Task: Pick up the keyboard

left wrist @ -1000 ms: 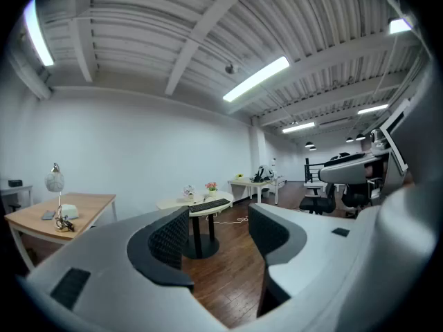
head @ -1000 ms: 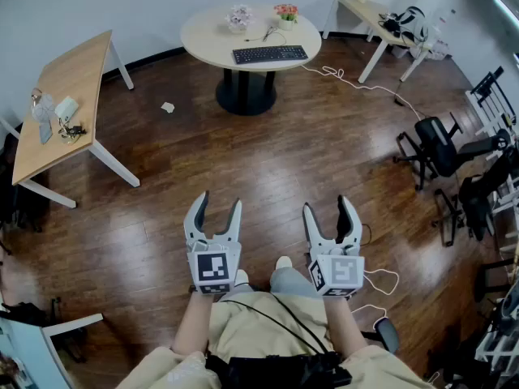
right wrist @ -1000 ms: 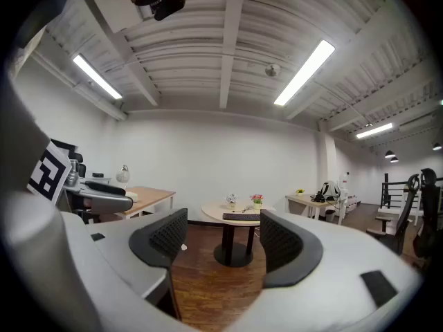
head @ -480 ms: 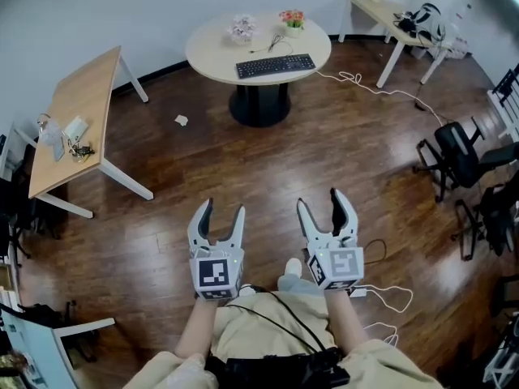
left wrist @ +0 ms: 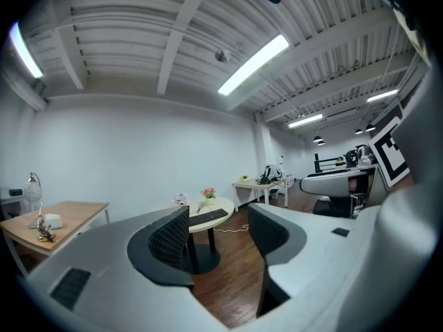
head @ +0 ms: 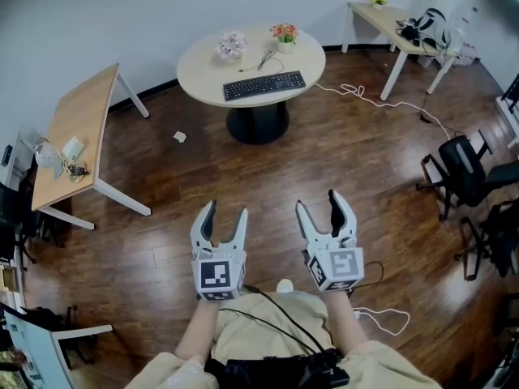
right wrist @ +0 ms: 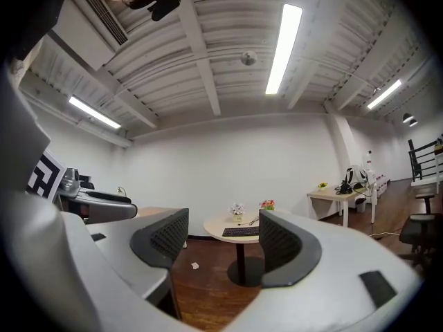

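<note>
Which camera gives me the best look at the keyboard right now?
The head view: it looks down on the keyboard, showing its whole top on the round table. In the left gripper view the keyboard is small, distant and nearly edge-on; the right gripper view shows the keyboard the same way.

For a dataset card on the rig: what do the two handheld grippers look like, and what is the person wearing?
Both the left gripper and right gripper are pale grey, with two curved jaws lined with dark ribbed pads. Each carries a cube of black-and-white square markers. Black cables cross beige trousers.
</note>
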